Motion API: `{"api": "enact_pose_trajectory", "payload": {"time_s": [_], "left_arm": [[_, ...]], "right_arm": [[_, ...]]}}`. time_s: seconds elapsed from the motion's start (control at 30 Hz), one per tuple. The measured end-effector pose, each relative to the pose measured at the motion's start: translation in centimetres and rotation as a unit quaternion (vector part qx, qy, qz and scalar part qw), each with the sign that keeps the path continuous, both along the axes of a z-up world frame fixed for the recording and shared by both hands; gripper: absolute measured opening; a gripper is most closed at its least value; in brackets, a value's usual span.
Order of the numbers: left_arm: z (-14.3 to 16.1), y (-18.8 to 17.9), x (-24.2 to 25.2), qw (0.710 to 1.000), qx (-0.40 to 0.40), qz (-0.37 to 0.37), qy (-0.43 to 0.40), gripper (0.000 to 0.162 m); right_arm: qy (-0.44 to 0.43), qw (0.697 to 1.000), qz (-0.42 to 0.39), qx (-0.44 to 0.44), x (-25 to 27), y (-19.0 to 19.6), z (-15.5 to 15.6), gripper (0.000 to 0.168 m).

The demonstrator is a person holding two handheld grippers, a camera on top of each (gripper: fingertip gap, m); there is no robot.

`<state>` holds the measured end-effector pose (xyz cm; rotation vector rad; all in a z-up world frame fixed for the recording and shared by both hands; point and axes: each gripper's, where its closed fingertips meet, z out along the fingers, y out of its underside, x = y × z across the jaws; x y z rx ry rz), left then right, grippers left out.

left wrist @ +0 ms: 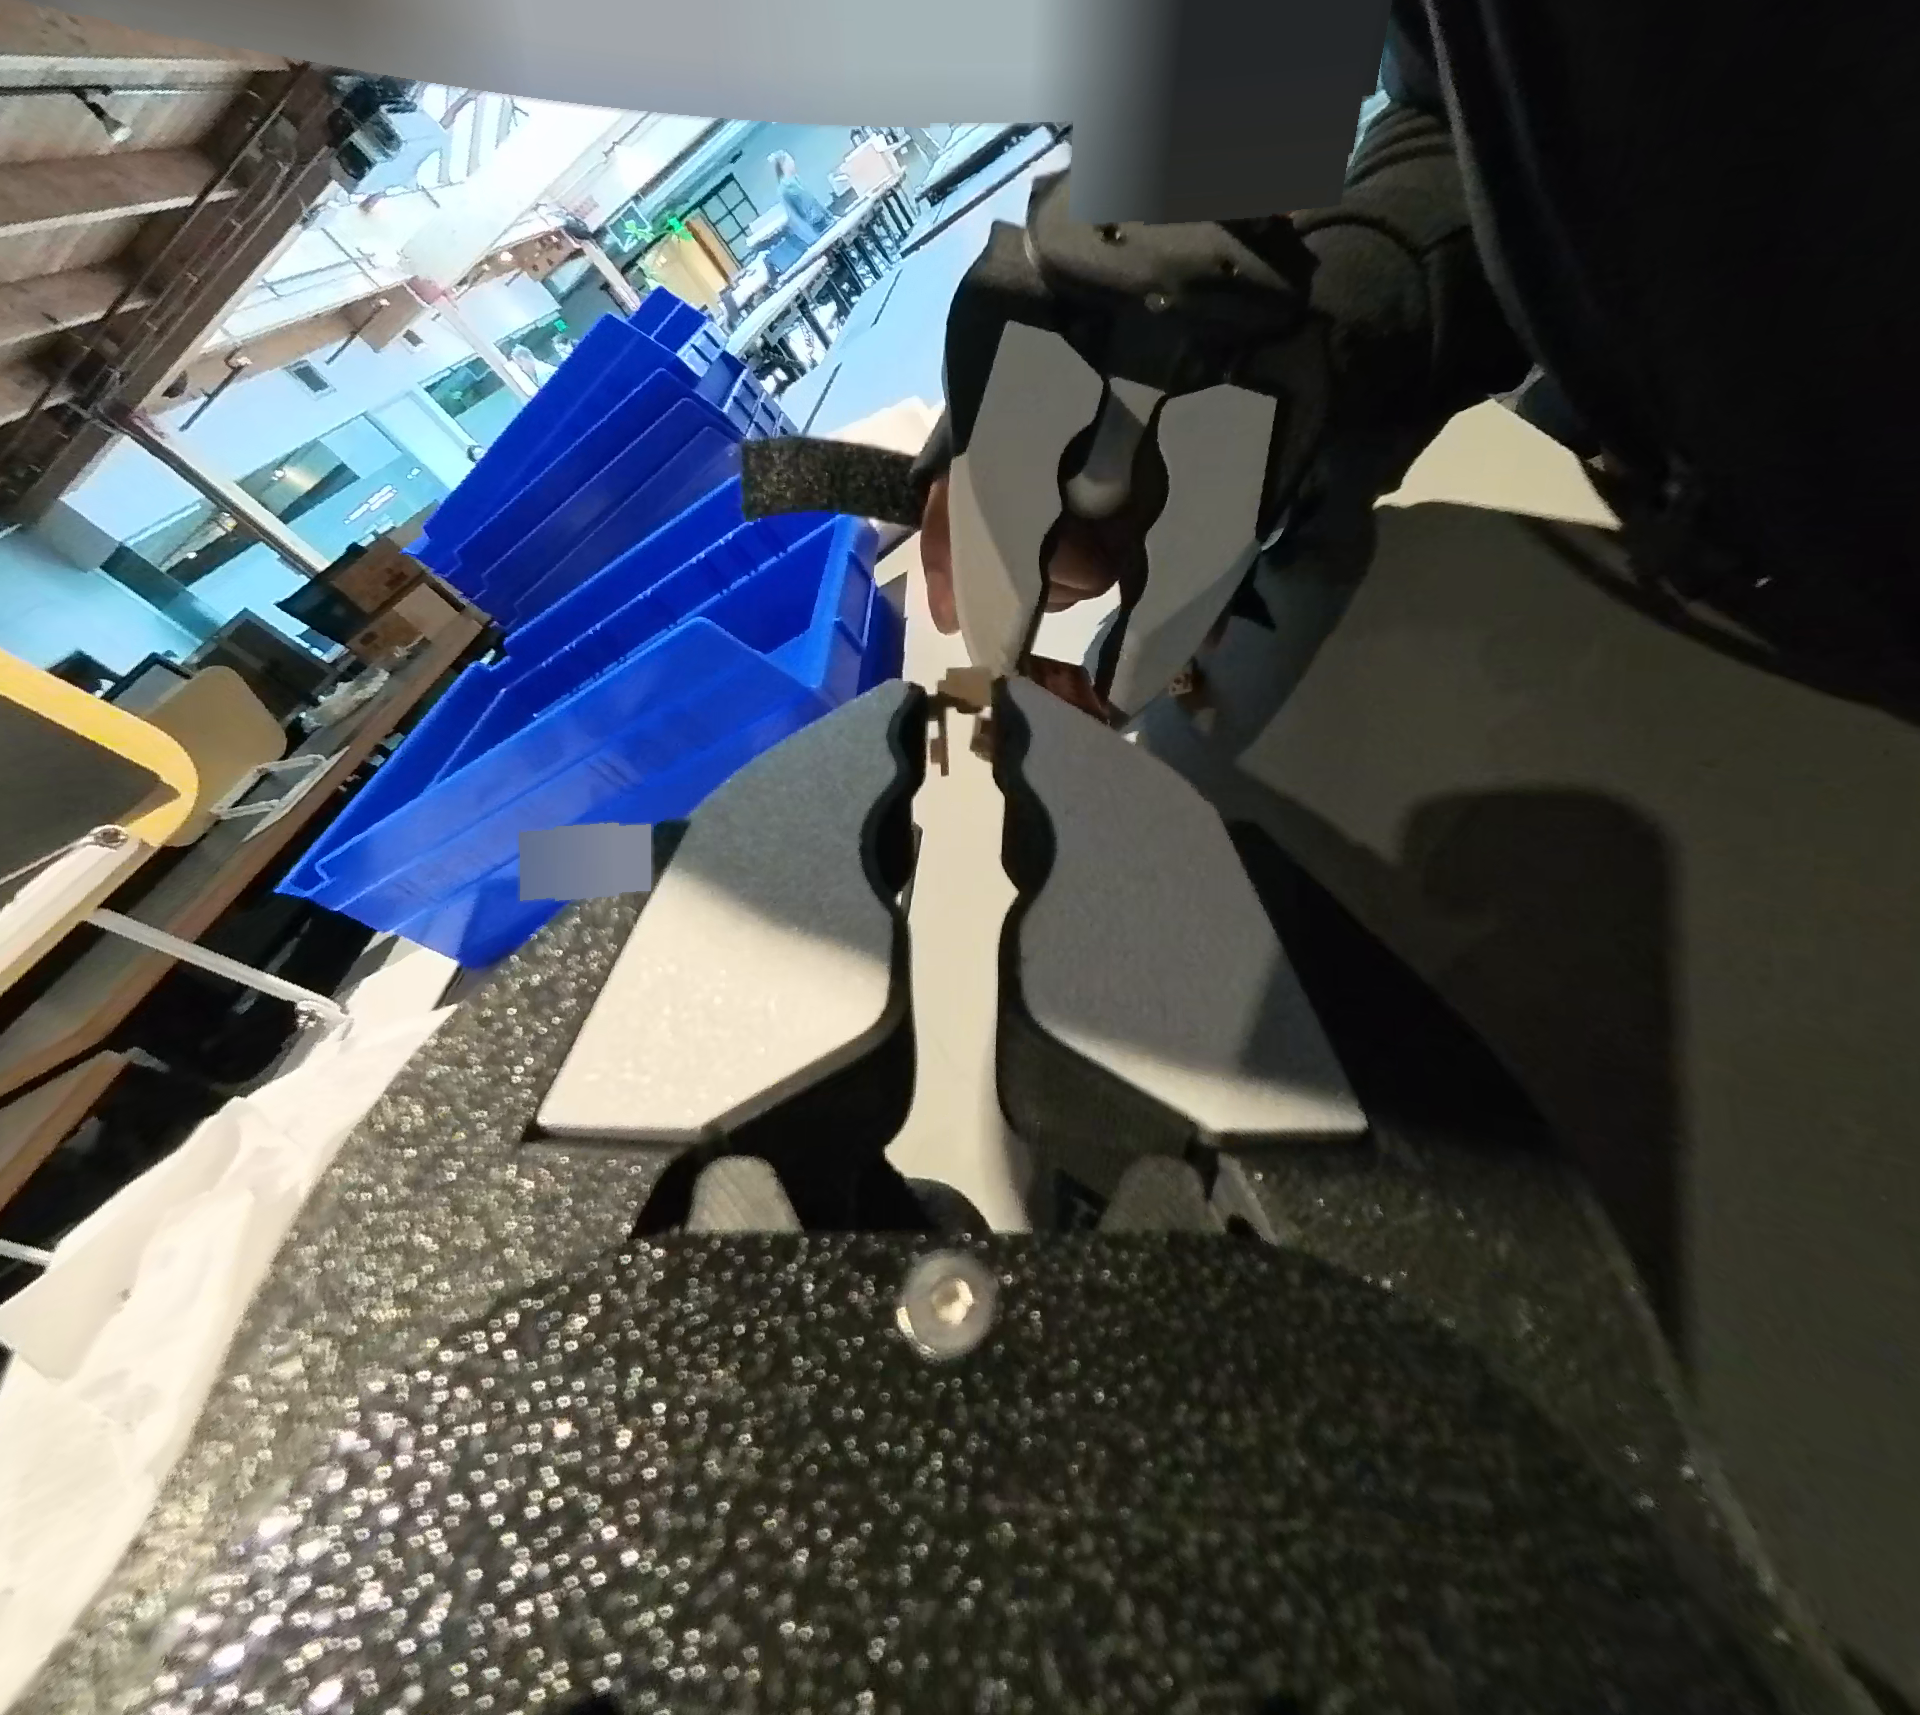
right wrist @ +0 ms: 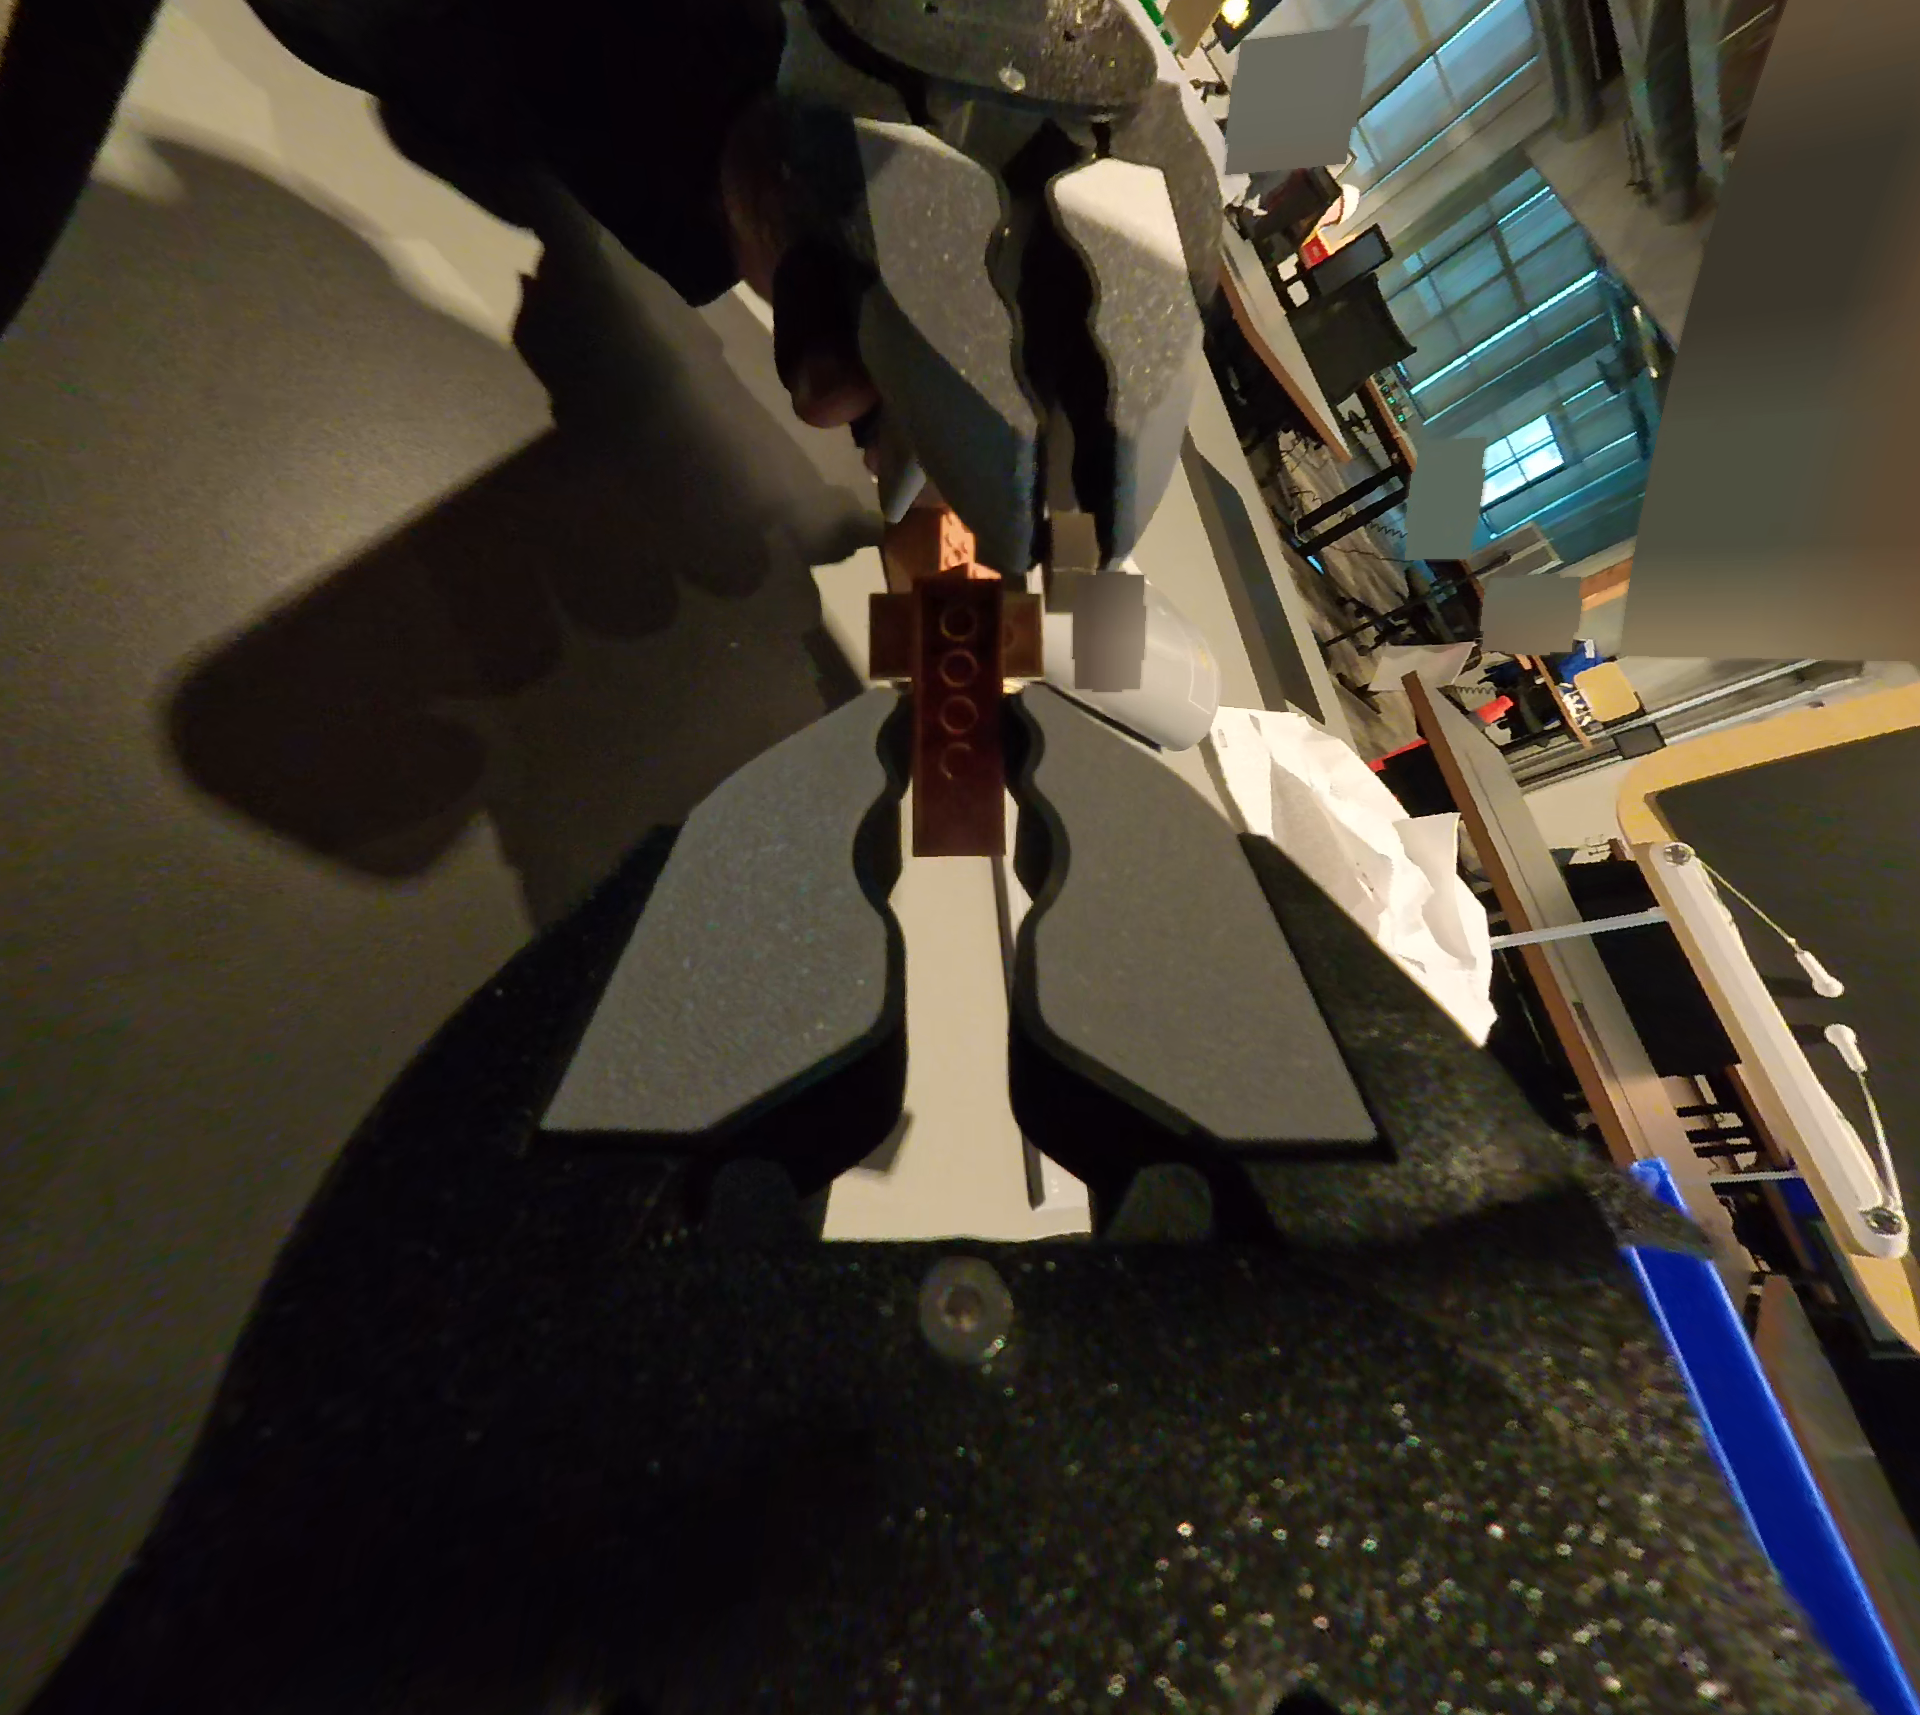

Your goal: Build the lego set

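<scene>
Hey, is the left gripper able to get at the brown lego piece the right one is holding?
Probably yes: the left gripper sits tip to tip with the right gripper, nothing between them, though it already pinches a small tan piece.

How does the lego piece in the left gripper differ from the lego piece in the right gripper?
Colour: the piece in the left gripper is pale tan; the piece in the right gripper is dark reddish brown.
Size: the tan piece looks small; the brown piece is a long plate with a shorter bar across it.
Hold: the tan piece sits at the tips of the jaws; the brown plate reaches back between them.
Both are held in the air, close together.
</scene>
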<state>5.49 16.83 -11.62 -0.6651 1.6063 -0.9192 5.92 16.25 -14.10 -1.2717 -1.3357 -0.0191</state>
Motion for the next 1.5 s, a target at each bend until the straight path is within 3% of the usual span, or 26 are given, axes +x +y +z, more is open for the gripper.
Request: {"api": "enact_pose_trajectory", "payload": {"time_s": [0.33, 0.8, 1.5], "left_arm": [[-0.8, -0.2, -0.3, 0.998, 0.048, -0.005, 0.029, 0.011], [-1.0, -0.5, -0.5, 0.998, 0.047, -0.017, 0.039, 0.011], [-1.5, -1.6, -1.4, 0.988, 0.083, -0.045, 0.125, 0.011]], "right_arm": [[-0.009, 1.0, 0.01, 0.005, -0.3, -0.3, -0.3, 0.016], [-0.011, 1.0, 0.023, 0.007, -0.7, -0.6, -0.5, 0.016], [-0.027, 0.998, 0.045, 0.028, -1.7, -1.3, -0.7, 0.016]]}}
